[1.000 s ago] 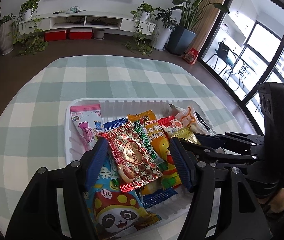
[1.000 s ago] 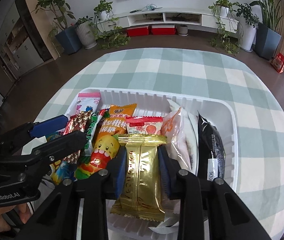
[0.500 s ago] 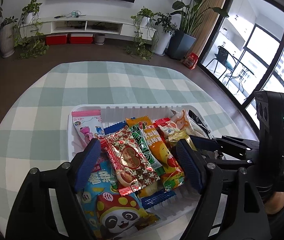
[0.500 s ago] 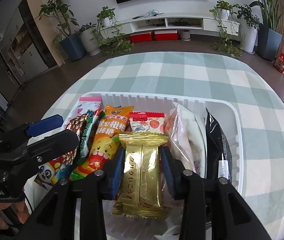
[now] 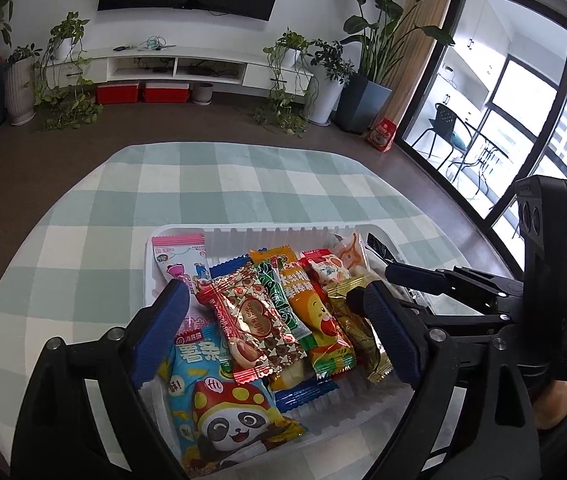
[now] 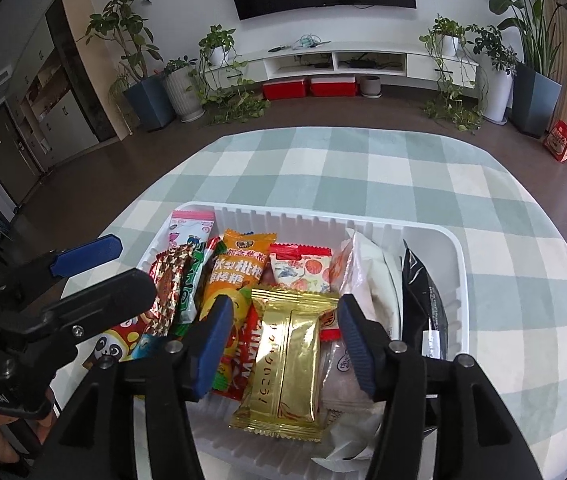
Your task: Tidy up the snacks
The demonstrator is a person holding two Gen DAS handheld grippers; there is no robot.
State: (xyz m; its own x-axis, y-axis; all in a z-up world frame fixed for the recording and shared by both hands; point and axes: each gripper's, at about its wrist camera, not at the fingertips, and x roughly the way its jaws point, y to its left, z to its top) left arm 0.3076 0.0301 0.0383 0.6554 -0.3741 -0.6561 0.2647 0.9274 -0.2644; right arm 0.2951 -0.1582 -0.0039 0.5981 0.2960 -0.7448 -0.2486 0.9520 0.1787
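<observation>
Daylight comes from the large windows (image 5: 523, 128) to the right of the left gripper (image 5: 279, 328), blown out to white there. The room is evenly bright, shadows soft. Foil wrappers between both grippers' fingers catch glare, strongest on the gold packet (image 6: 287, 360) inside the right gripper (image 6: 281, 340). Fisheye distortion bends the checked tablecloth (image 6: 363, 168) ahead and darkens the corners. Focus is sharp throughout; the nearest finger bases look slightly soft.

Both grippers, left gripper (image 5: 273, 330) and right gripper (image 6: 281, 344), have black frames, 2 ribbed blue pads, silver screws; bare skin grips each handle.
</observation>
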